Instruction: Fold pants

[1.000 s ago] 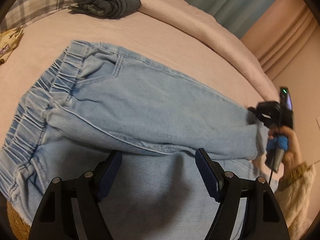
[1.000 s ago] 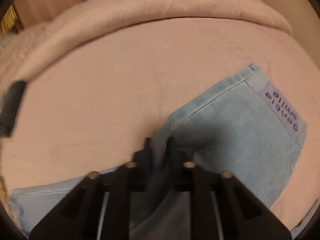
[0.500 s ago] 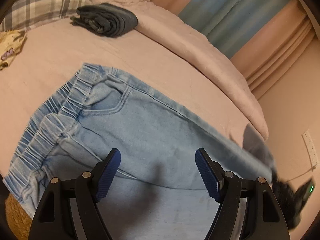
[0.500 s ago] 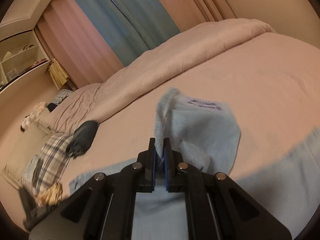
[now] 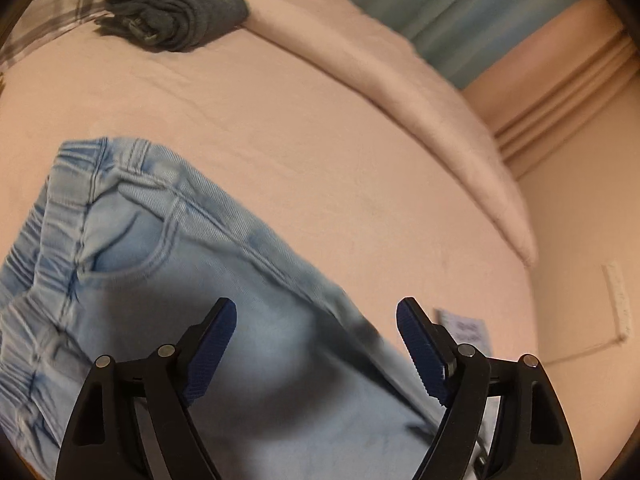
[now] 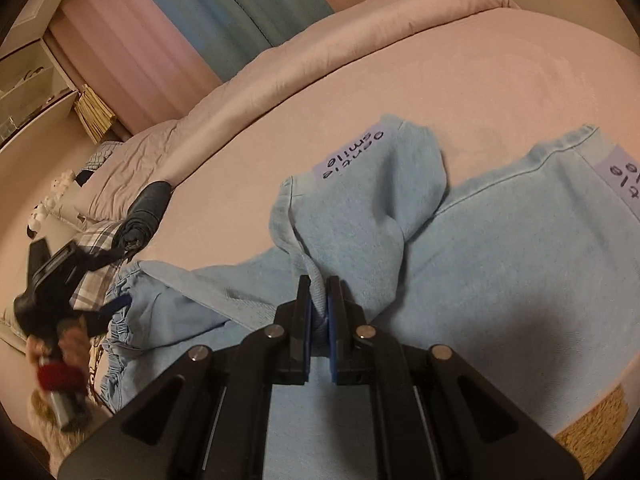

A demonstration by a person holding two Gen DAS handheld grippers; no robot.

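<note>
Pants lie spread on the pink bed. We hold one leg's cuff pinched between the clenched jaws of our right gripper; our left gripper hovers over the hip, jaws spread wide and grasping nothing.

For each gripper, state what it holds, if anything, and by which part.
The right gripper is shut on the jeans, pinching a fold of one leg near its labelled cuff. The left gripper is open and holds nothing.
</note>
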